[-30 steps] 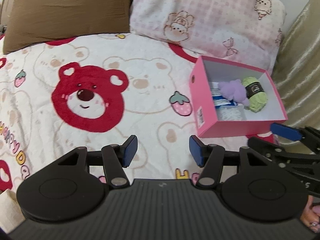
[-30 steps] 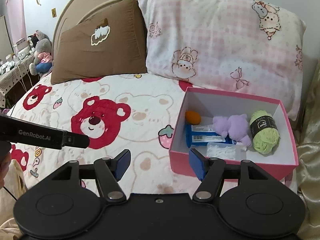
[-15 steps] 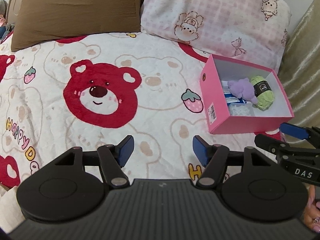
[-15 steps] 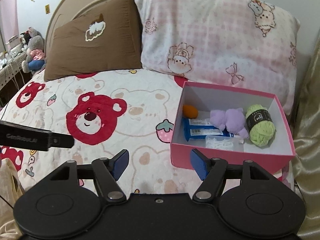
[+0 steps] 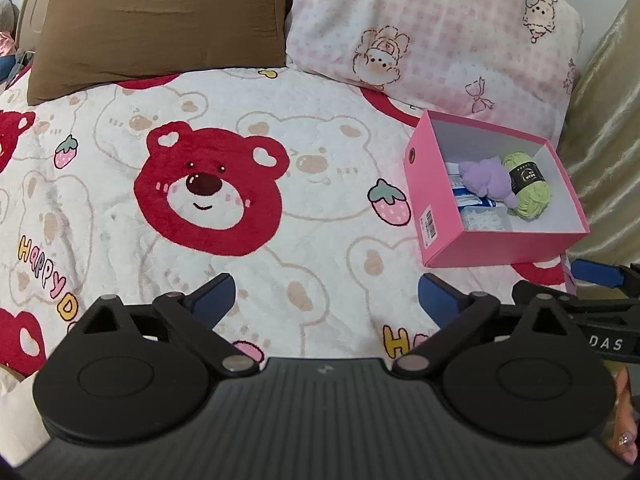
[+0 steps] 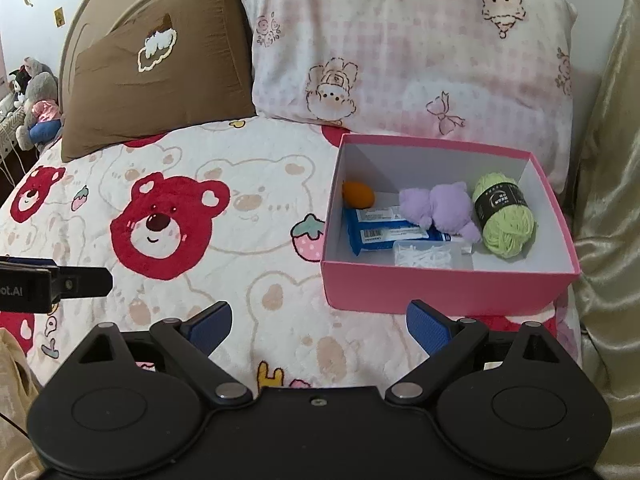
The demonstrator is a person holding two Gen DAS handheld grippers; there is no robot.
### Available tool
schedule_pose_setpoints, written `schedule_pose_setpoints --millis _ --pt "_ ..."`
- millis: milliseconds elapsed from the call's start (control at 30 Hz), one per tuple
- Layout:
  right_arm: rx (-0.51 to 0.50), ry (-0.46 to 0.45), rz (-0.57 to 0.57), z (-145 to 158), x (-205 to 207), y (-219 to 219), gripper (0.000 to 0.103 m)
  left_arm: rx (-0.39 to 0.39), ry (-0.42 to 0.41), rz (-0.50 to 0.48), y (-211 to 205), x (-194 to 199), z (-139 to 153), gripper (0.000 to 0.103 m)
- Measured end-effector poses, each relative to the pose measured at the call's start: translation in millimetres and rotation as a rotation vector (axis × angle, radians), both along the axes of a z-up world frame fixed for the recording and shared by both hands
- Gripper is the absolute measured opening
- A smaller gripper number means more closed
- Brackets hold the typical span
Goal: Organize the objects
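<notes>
A pink box (image 6: 440, 288) (image 5: 480, 246) sits on the bear-print blanket (image 5: 280, 248) at the right. Inside lie a green yarn ball (image 6: 505, 216) (image 5: 528, 188), a purple plush (image 6: 440, 208) (image 5: 484, 178), a blue packet (image 6: 380, 234), a clear bag of white bits (image 6: 426, 257) and an orange ball (image 6: 358, 195). My right gripper (image 6: 319, 326) hovers just in front of the box, jaws opening wide, nothing between them. Left of the box, my left gripper (image 5: 325, 298) hangs over the blanket, jaws opening wide and empty.
A brown pillow (image 6: 160, 72) and a pink pillow (image 6: 400, 48) lean against the headboard. A gold curtain (image 6: 608, 200) runs along the right. Stuffed toys (image 6: 36, 104) sit at the far left. Part of a hand (image 5: 626, 432) shows at the lower right.
Both grippers' jaws have spread much wider. The left view shifted so the pink box sits farther right and smaller. The right view shifted only slightly.
</notes>
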State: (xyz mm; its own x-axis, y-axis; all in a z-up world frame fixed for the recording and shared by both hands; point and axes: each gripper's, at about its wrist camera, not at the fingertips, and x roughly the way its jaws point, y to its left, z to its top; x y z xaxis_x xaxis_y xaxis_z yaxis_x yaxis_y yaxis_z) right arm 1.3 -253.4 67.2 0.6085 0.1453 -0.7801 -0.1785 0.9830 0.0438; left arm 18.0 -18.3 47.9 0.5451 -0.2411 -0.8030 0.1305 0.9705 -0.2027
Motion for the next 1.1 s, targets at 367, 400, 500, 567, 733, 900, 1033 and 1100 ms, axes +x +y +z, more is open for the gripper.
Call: schedule_pose_setpoints --millis 367,400,500,567,733,900,1033,1100 --pt "-0.037 0.014 -0.01 4.0 -7.1 0.6 0.096 0.039 0.043 0.035 2.2 -2.6 -0.7 0.103" --pt "-0.038 0.014 -0.01 4.5 -7.8 0.9 0.096 0.048 0.037 0.039 2.6 -3.3 0.6 0.103" --pt "-0.024 0.029 -0.019 7.4 -10.6 0.2 0.096 0.056 0.026 0.051 4.6 -5.7 4.4 0.103" --pt "-0.023 0.014 -0.058 11.2 -13.2 -0.5 0.096 0.048 0.031 0.055 6.3 -6.6 6.2 0.103" --pt "-0.011 0.02 -0.05 17.3 -15.4 -0.9 0.096 0.06 0.043 0.051 7.8 -6.7 8.3 0.103" --pt "-0.019 0.025 -0.051 19.2 -18.1 0.8 0.096 0.068 0.052 0.053 9.2 -8.3 8.5 0.103" --pt "-0.019 0.033 -0.045 17.7 -19.1 5.3 0.096 0.079 0.047 0.059 10.3 -9.5 8.8 0.103" --pt "-0.022 0.033 -0.042 17.1 -19.2 7.9 0.096 0.087 0.052 0.057 10.1 -9.1 8.1 0.103"
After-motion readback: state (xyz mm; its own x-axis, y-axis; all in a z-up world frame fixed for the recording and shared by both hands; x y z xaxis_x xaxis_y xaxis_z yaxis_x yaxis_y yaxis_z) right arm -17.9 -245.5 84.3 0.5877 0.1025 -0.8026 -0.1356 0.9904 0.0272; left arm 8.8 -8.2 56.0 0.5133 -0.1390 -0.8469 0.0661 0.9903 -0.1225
